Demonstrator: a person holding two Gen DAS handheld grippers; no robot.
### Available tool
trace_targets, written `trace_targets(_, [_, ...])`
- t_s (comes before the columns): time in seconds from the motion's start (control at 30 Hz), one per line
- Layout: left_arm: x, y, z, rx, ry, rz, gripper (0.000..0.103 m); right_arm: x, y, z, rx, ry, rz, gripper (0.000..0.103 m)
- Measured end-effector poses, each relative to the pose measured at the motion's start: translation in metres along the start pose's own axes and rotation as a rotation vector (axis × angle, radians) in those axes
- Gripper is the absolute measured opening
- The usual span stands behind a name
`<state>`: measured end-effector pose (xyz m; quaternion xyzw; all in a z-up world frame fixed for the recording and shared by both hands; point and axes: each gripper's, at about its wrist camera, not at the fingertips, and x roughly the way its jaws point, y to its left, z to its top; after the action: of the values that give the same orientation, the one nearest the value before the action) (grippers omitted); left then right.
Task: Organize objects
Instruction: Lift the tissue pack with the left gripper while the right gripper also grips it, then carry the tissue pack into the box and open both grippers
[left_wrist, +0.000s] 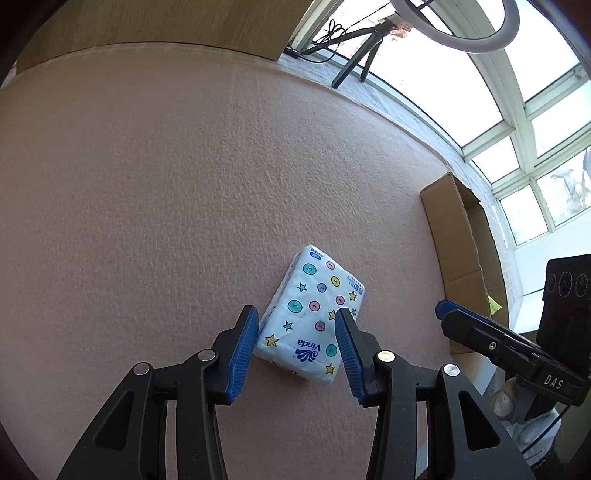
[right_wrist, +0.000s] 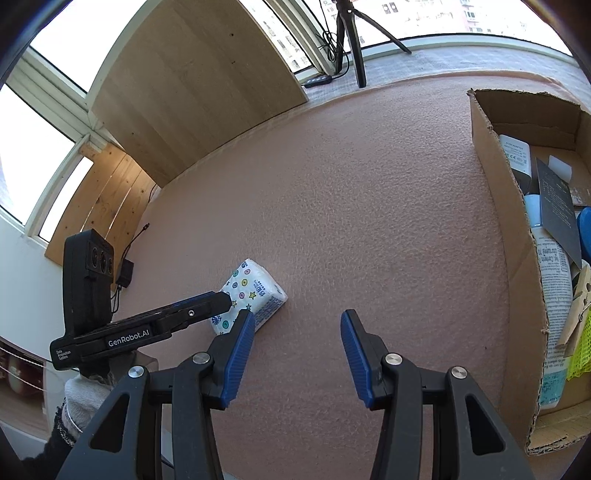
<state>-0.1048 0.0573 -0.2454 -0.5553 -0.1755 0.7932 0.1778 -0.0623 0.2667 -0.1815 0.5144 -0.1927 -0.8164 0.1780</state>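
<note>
Between the spread, unpressed left tongs (left_wrist: 295, 319): white star-printed soft tissue pack (left_wrist: 314, 314), long axis slanting far-left; right tongs (right_wrist: 297, 321) open, empty, farther right.

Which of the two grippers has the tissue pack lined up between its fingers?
The left gripper: its blue pads flank the Vinda tissue pack lying on the pink mat. The right gripper has only bare mat between its fingers.

The pink bench (right_wrist: 369, 192) lies bare and passable ahead, hemmed by the cardboard box (right_wrist: 495, 229) along its right edge, the wooden panel (right_wrist: 192, 85) behind, and the tissue pack (left_wrist: 314, 317).
</note>
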Motion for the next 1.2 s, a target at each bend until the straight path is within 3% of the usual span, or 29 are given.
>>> trace_targets(0.57, [0.011, -0.032, -0.019, 0.122, 0.035, 0.025, 0.048, 0.062, 0.020, 0.012, 0.011, 0.176, 0.054, 0.045])
trace_targets(0.7, [0.011, -0.034, -0.020, 0.127, 0.041, 0.022, 0.048, 0.067, 0.022, 0.012, 0.009, 0.199, 0.065, 0.038])
trace_targets(0.97, [0.003, -0.056, -0.016, 0.168, 0.035, -0.008, 0.045, 0.052, 0.018, 0.016, 0.000, 0.158, 0.038, 0.037])
trace_targets(1.2, [0.004, -0.110, -0.004, 0.252, 0.012, -0.061, 0.045, 0.009, 0.006, 0.025, 0.012, 0.065, -0.007, 0.037])
